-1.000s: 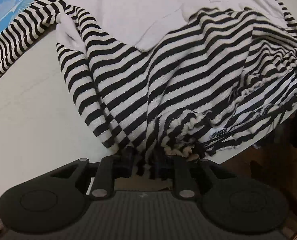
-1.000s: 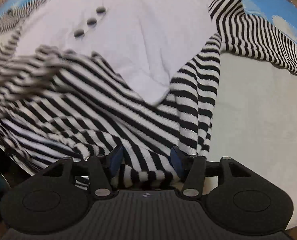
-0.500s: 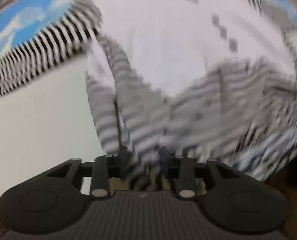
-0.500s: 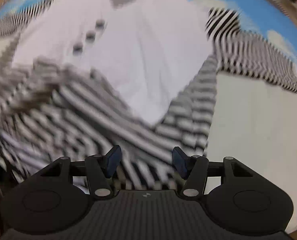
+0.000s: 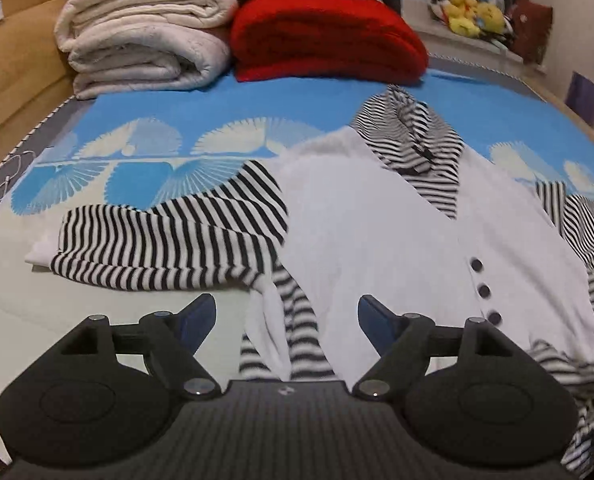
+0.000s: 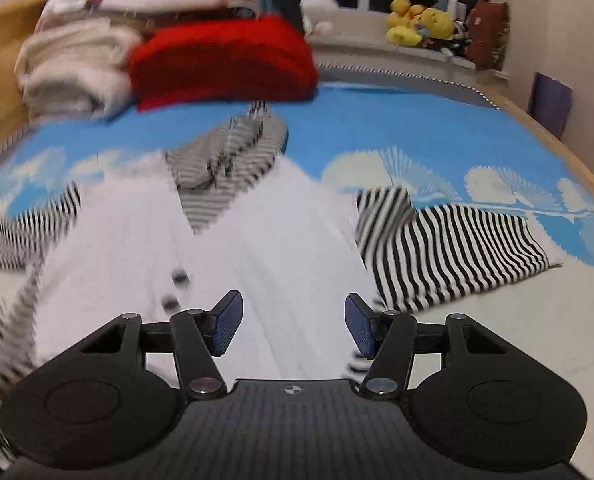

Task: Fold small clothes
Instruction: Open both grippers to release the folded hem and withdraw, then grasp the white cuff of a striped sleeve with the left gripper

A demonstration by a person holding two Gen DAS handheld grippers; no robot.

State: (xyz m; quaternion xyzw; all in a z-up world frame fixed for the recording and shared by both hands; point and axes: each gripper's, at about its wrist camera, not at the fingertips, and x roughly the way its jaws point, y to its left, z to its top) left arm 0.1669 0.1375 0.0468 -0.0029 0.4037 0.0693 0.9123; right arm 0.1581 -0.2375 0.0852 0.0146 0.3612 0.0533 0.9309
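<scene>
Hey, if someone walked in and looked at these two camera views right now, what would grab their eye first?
Probably the white top with black-and-white striped sleeves and hood, spread flat across the bright blue bedsheet with white fan shapes, three dark buttons showing on its front. Behind it, at the head of the bed, a folded bright red blanket sits beside a stack of cream blankets.

Left gripper (image 5: 287,322) lets go of the striped hem, jaws opening wide, right gripper (image 6: 293,326) releases too, both lifted clear, garment (image 5: 377,232) now lying flat
</scene>
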